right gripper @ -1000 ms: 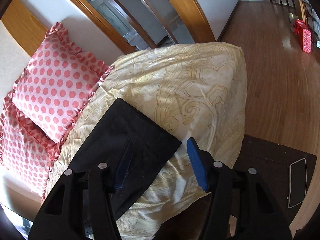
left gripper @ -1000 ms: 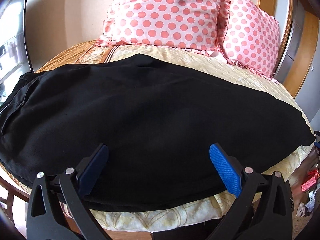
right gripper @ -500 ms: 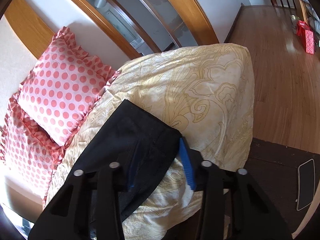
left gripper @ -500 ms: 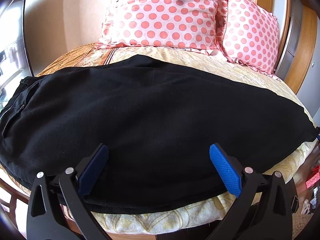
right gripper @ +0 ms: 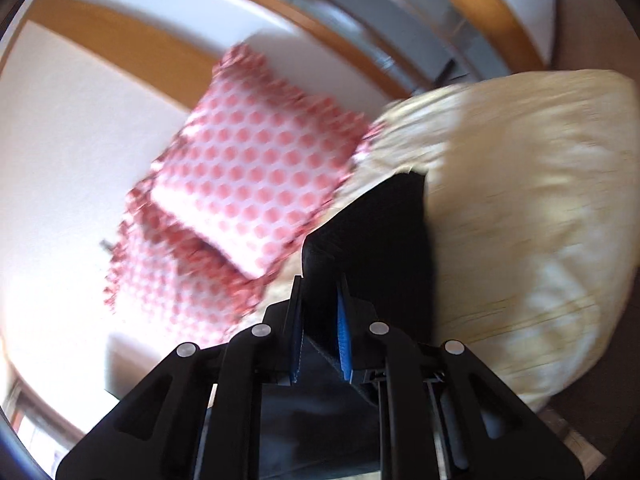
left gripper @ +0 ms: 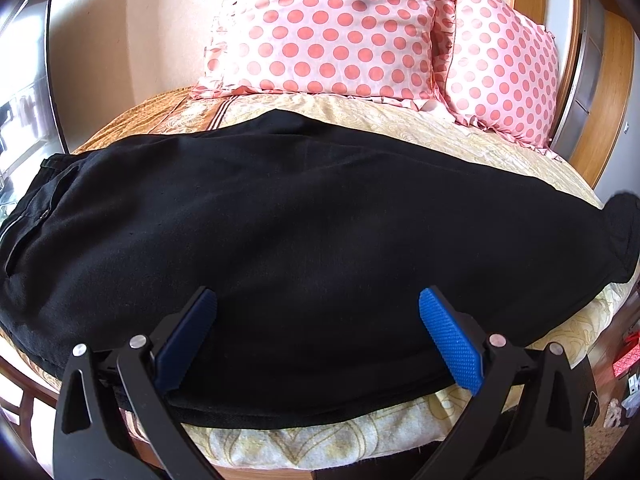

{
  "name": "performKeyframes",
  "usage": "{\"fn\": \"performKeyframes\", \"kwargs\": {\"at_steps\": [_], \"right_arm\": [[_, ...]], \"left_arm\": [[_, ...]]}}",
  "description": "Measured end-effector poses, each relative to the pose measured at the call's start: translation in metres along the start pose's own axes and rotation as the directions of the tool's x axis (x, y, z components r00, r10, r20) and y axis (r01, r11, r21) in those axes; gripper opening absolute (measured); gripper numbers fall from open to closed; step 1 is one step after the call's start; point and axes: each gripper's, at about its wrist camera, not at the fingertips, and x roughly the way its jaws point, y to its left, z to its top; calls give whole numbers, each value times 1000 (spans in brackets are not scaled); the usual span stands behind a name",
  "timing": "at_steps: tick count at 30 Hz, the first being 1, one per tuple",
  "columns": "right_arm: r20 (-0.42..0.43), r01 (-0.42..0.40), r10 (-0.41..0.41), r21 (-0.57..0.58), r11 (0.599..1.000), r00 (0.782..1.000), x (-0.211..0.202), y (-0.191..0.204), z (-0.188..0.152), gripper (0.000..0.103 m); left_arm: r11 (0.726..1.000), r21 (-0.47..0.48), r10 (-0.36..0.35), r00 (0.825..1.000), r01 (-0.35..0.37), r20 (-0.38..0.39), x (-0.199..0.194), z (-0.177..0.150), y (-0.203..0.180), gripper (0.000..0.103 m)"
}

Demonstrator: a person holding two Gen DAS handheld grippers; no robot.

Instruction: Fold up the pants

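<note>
Black pants (left gripper: 304,240) lie flat across the bed, waistband at the left, leg ends at the right. My left gripper (left gripper: 316,320) is open, its blue pads over the near edge of the pants. In the right wrist view my right gripper (right gripper: 320,320) is shut on the leg end of the pants (right gripper: 380,232) and holds it lifted off the bed. In the left wrist view that leg end (left gripper: 622,224) curls up at the far right. The right wrist view is blurred.
The bed has a cream and gold cover (left gripper: 400,116) (right gripper: 520,200). Two pink polka-dot pillows (left gripper: 332,28) (right gripper: 248,176) stand at the headboard. A wooden frame (left gripper: 612,92) is at the right. Small red items (left gripper: 626,360) lie on the floor at the right.
My right gripper has closed on the leg end of the pants and lifted it, swinging up. The left gripper has stayed open over the near edge.
</note>
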Motion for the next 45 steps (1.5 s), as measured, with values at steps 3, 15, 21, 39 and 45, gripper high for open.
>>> {"fn": "performKeyframes", "kwargs": {"at_steps": [3, 15, 21, 39, 45], "right_arm": [[-116, -118, 112, -50, 992, 987, 33, 42, -14, 15], [-741, -394, 213, -74, 916, 637, 168, 164, -203, 15], [-784, -457, 243, -58, 887, 571, 179, 196, -233, 15], [-851, -553, 22, -320, 769, 524, 170, 223, -304, 26], [-865, -652, 8, -372, 661, 502, 144, 242, -319, 72]], "left_arm": [[1000, 0, 7, 1000, -7, 1, 0, 0, -1, 101], [1000, -31, 2, 1000, -1, 4, -1, 1, 1, 101], [999, -43, -14, 1000, 15, 9, -2, 0, 2, 101], [921, -380, 136, 984, -84, 112, -69, 0, 110, 101], [858, -498, 206, 972, -125, 111, -86, -10, 150, 101]]}}
